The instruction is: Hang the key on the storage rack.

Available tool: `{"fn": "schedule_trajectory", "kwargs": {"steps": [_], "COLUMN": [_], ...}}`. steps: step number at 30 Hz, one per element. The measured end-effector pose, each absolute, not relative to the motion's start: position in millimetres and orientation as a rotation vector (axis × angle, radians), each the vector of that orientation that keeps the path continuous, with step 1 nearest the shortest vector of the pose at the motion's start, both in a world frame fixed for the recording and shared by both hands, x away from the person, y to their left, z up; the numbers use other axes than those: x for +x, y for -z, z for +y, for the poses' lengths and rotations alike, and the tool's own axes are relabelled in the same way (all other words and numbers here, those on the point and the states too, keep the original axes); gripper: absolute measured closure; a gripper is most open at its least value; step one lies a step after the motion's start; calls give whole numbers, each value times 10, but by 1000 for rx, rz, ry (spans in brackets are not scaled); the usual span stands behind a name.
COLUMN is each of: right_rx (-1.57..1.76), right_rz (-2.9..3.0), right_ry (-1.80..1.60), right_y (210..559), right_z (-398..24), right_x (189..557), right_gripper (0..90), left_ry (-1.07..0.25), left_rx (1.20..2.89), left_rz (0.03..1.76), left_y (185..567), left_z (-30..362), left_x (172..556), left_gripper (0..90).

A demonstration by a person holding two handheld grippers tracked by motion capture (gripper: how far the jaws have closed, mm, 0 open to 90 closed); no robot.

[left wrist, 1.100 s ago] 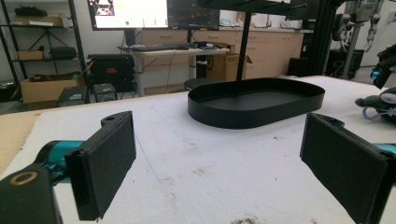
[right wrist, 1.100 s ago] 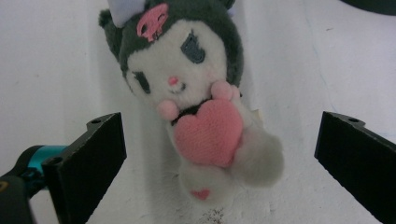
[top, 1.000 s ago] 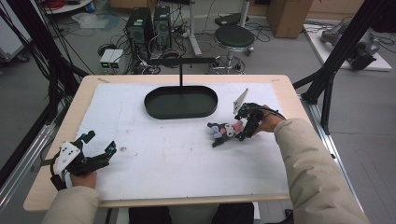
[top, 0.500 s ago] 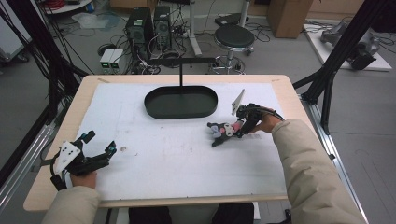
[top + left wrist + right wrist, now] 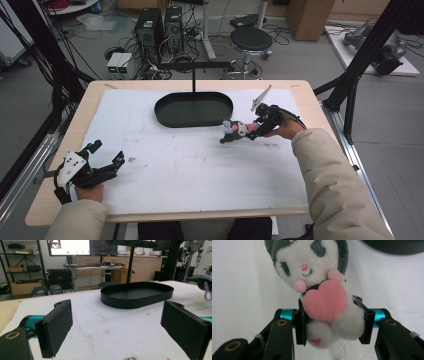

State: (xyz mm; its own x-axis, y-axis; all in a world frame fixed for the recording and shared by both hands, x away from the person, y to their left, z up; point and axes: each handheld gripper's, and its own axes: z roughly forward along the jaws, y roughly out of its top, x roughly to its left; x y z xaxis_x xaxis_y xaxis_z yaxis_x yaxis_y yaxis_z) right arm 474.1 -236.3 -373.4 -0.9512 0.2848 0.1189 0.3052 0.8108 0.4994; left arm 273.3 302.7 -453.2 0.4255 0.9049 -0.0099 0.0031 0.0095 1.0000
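Note:
A small plush toy (image 5: 235, 131) with a dark hood, white face and pink heart (image 5: 325, 300) lies on the white mat, right of centre. My right gripper (image 5: 252, 131) is shut on its body, with a pad (image 5: 300, 325) pressed into each side (image 5: 332, 326). A black oval tray (image 5: 194, 109) with an upright post stands at the back middle, just left of the toy (image 5: 312, 262). My left gripper (image 5: 106, 156) rests open at the front left corner, its pads (image 5: 56, 326) wide apart with nothing between them (image 5: 117, 332). The tray (image 5: 137, 293) lies ahead of it.
The white mat (image 5: 190, 165) covers most of the wooden table (image 5: 50, 200). A black stand's bar (image 5: 195, 65) crosses behind the tray. Black frame legs (image 5: 350, 85) flank the table. Computers and a stool (image 5: 252, 40) stand on the floor beyond.
The right gripper has shifted slightly left with the plush toy in it. The left gripper has not moved.

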Motion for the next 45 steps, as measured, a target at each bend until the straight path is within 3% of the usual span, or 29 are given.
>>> {"fn": "schedule_trajectory", "kwargs": {"steps": [10, 26, 45], "right_rx": [-916, -1247, -1354], "right_rz": [-2743, -2660, -2609], "right_ry": [1191, 1417, 1499], "right_y": [3464, 3173, 3031], "right_z": [-2514, -2512, -2292], "right_x": [4806, 4854, 5004], "right_gripper": [537, 537, 535], "left_ry": [-873, -879, -884], "left_rx": [1379, 1384, 1385], "left_rz": [883, 877, 877], "left_y": [4533, 4532, 4532], "left_z": [3028, 3025, 3018], "left_x": [2731, 2728, 2727], "left_gripper": [109, 109, 109]}}
